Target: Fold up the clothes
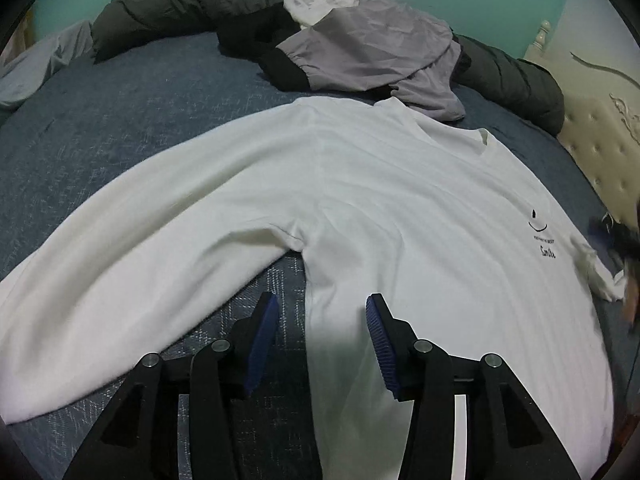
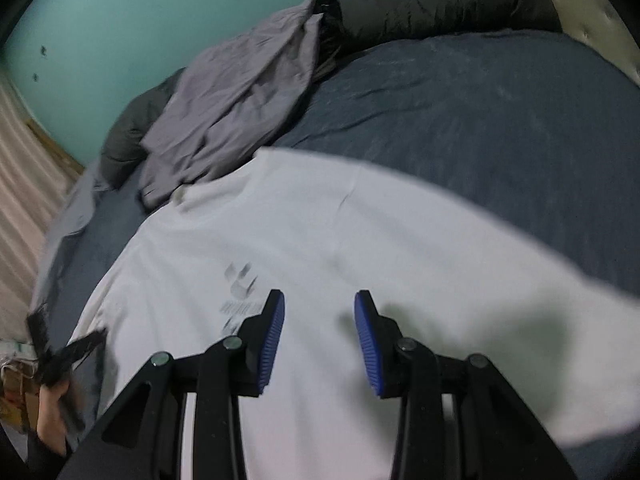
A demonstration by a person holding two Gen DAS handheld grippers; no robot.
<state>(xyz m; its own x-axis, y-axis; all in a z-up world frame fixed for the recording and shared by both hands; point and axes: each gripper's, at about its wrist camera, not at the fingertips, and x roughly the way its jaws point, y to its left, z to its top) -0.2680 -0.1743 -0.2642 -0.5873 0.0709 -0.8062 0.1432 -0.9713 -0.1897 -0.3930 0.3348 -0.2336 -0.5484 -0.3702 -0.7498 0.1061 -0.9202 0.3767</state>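
The left tongs [image 1: 322, 312] stand released, blue ribbed pads apart with nothing between them, poised over the side seam of the white long-sleeved cotton shirt [image 1: 400, 208], just below its armpit. The right tongs [image 2: 319, 312] are likewise parted and grip nothing, hanging above the shirt's chest beside a blurred grey print [image 2: 240, 284].

The shirt lies spread flat, front up, on the blue-grey woven bed cover [image 1: 120, 120], one sleeve stretched toward the bed's near left edge. Beyond its collar lie a crumpled grey and black garment [image 1: 372, 48] and a dark olive padded quilt [image 1: 168, 8] along the far edge.

Only the left view shows the small black smile logo [image 1: 540, 232] and the cream tufted headboard [image 1: 600, 140]. Only the right view shows a hand [image 2: 52, 412] at the bed's left edge, though it is blurred.
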